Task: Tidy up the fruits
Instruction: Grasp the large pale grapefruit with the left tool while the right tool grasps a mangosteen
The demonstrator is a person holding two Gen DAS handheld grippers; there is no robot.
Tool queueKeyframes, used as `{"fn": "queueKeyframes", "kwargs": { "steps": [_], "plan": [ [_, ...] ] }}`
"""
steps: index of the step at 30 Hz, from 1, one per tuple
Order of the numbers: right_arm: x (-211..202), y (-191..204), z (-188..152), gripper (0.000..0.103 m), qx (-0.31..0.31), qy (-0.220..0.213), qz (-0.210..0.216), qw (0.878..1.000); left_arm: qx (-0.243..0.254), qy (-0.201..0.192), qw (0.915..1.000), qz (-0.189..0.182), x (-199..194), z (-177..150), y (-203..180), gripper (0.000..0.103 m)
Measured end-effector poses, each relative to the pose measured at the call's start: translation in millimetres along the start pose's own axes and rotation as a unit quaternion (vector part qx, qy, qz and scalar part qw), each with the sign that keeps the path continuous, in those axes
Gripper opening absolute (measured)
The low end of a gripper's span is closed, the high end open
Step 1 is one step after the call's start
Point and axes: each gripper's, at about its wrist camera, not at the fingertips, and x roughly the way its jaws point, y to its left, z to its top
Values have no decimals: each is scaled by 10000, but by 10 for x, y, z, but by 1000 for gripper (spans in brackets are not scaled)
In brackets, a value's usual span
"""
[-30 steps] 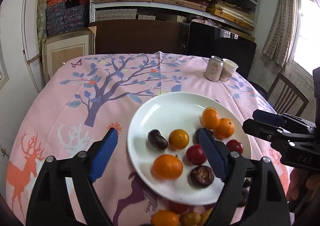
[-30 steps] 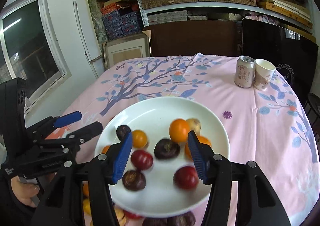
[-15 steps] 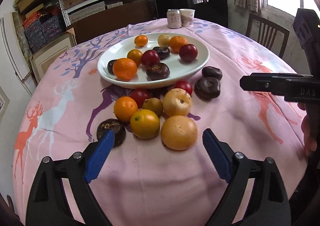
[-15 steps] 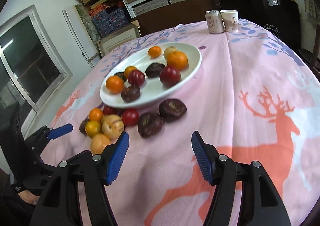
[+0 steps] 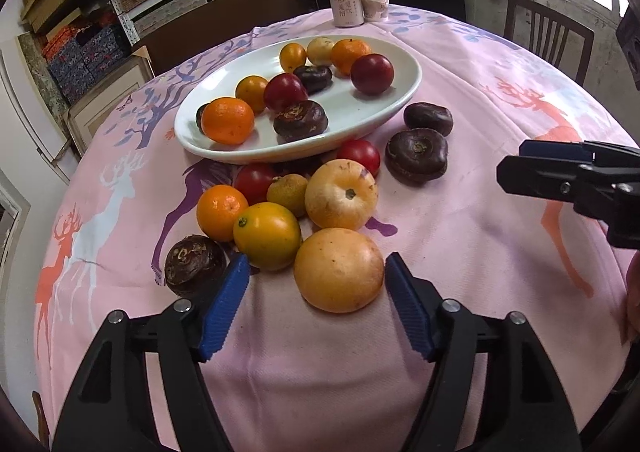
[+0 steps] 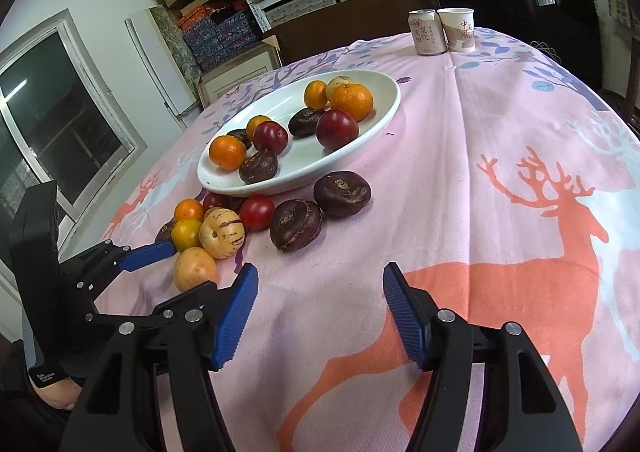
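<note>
Your left gripper is spread wide around the pale orange fruit at the near end of the loose pile, below the white plate; neither pad touches it. Your right gripper gapes empty over bare tablecloth, well apart from the fruit.

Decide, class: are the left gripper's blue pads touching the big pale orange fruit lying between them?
Apart. In the left wrist view the left gripper is open around the pale orange fruit; pink tablecloth shows beside the left pad, and a thin gap beside the right.
</note>
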Motion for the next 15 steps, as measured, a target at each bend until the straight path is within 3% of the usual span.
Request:
{"fn": "queueKeyframes", "kwargs": {
  "steps": [2, 5, 6, 11, 15],
  "plan": [
    [-5, -2, -5, 66, 4, -11, -14, 10000, -96, -12, 9999, -88, 8, 13, 39, 70],
    [-10, -6, -10, 66, 27, -10, -52, 10000, -265, -207, 9990, -304, -52, -4, 106, 55],
    [-7, 0, -10, 66, 19, 7, -79, 10000, -324, -304, 9980, -460, -86, -20, 130, 40],
    [66, 94, 40, 66, -252, 228, -355, 9988, -731, -688, 9938, -472, -270, -152, 317, 41],
    [182, 186, 113, 66, -528, 433, -651, 9955, -724, -432, 9950, -535, -203, -196, 365, 42]
  ]
}}
